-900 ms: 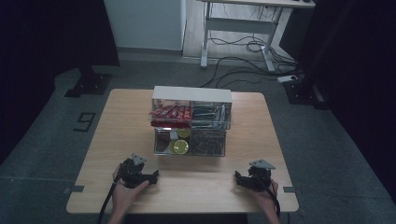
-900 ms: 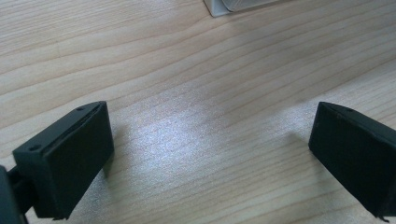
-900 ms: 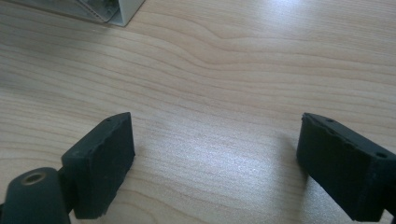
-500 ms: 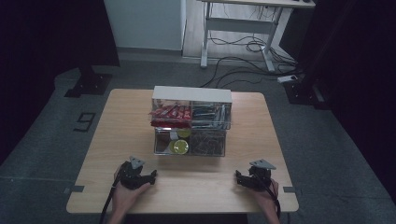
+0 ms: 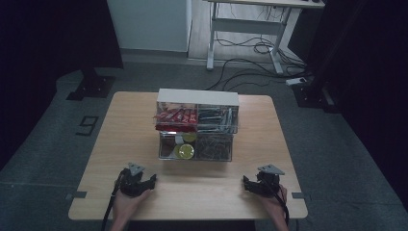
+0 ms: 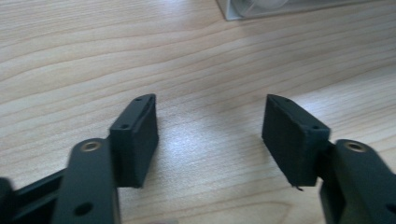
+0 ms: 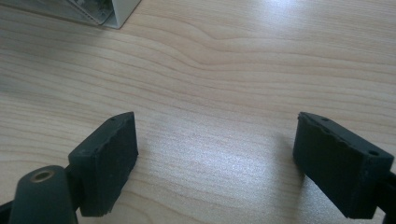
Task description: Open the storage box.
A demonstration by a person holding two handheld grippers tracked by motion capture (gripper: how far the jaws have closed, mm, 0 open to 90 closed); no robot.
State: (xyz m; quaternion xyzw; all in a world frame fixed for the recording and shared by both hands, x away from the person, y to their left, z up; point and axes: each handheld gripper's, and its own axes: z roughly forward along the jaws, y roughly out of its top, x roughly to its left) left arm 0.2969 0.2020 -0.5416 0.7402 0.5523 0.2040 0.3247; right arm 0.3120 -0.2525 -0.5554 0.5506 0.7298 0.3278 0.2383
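Observation:
My left gripper (image 5: 138,179) rests near the table's front edge on the left, a hand behind it. In the left gripper view its jaws stand apart over bare wood, and the left gripper (image 6: 212,105) holds nothing. My right gripper (image 5: 258,182) sits near the front edge on the right, also in a hand. The right gripper (image 7: 217,121) is open wide, with only tabletop between its pads. A clear two-tier organizer box (image 5: 197,126) stands mid-table, well beyond both grippers. Its upper tier holds red packets (image 5: 175,115), and a yellow round item (image 5: 184,151) lies in the lower tier.
The wooden table (image 5: 139,125) has bare wood on both sides of the box and in front of it. A corner of the box (image 6: 261,7) shows at the top of the left gripper view, and the box corner (image 7: 109,13) appears in the right gripper view. A white desk frame (image 5: 243,26) and cables lie on the floor behind.

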